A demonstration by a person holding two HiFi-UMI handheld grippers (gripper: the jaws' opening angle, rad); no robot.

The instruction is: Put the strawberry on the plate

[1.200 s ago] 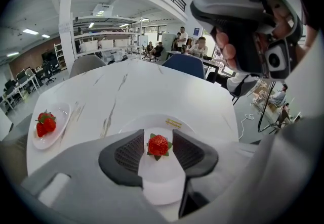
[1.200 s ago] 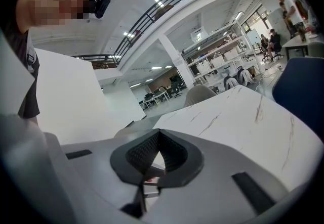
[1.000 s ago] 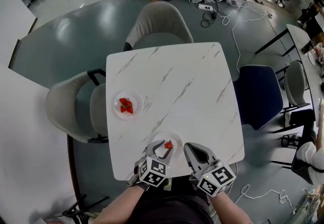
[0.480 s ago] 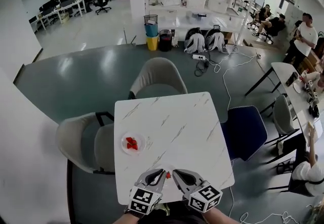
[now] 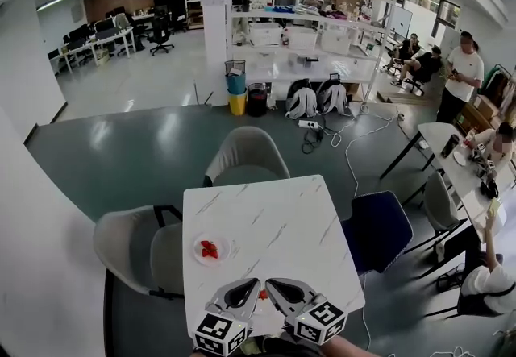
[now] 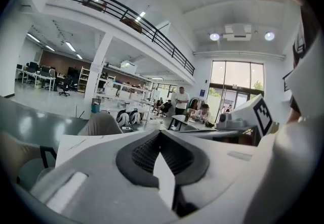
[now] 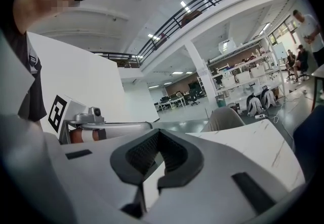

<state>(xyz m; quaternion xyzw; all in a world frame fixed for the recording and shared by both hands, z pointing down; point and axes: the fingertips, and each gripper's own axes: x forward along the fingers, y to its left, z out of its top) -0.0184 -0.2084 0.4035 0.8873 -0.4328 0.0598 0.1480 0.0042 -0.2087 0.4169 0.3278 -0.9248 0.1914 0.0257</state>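
Note:
A single red strawberry [image 5: 263, 294] shows in the head view between the two gripper noses at the near edge of the white marble table [image 5: 274, 222]; the plate under it is hidden. A second small white plate [image 5: 211, 249] with red strawberries sits at the table's left side. My left gripper [image 5: 251, 285] is shut with nothing between its pads [image 6: 147, 152]. My right gripper [image 5: 272, 284] is also shut and empty, its pads [image 7: 174, 154] meeting. Both grippers point up and away over the table, side by side.
A beige chair [image 5: 246, 155] stands at the table's far side, another beige chair [image 5: 133, 246] at its left, a dark blue chair [image 5: 376, 228] at its right. People [image 5: 461, 65] and desks are at the far right.
The left gripper's jaws have gone from wide open beside the strawberry to shut. The head view has tilted up, so the table sits lower and smaller. Both grippers have drawn closer together.

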